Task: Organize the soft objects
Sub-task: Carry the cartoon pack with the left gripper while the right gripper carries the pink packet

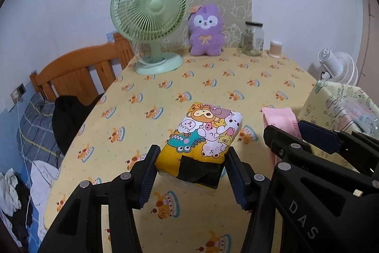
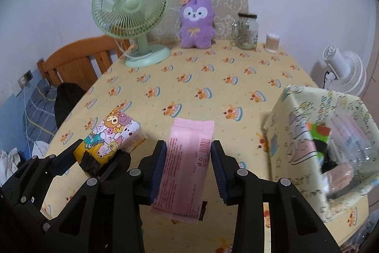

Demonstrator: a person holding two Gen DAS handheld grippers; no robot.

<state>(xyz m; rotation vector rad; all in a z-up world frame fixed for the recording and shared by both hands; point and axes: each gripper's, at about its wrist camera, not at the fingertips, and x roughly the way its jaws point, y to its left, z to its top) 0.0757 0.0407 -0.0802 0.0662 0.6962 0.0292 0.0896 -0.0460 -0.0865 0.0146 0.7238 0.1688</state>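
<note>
My left gripper (image 1: 191, 158) is shut on a cartoon-printed tissue pack (image 1: 203, 134) with black tape at its near end, held just above the yellow tablecloth (image 1: 213, 77). My right gripper (image 2: 188, 153) is shut on a pink tissue pack (image 2: 187, 158), also lifted. The cartoon pack (image 2: 111, 136) and left gripper show at the left of the right wrist view. The pink pack (image 1: 281, 120) and right gripper show at the right of the left wrist view. A patterned fabric storage box (image 2: 296, 134) stands to the right, with items inside.
A green desk fan (image 1: 149, 23), a purple plush toy (image 1: 206, 30), a glass jar (image 1: 253, 38) and a cotton swab tub (image 1: 274, 49) line the table's far edge. A wooden bed frame (image 1: 78, 72) and bedding lie left. A white fan (image 2: 343, 72) stands at right.
</note>
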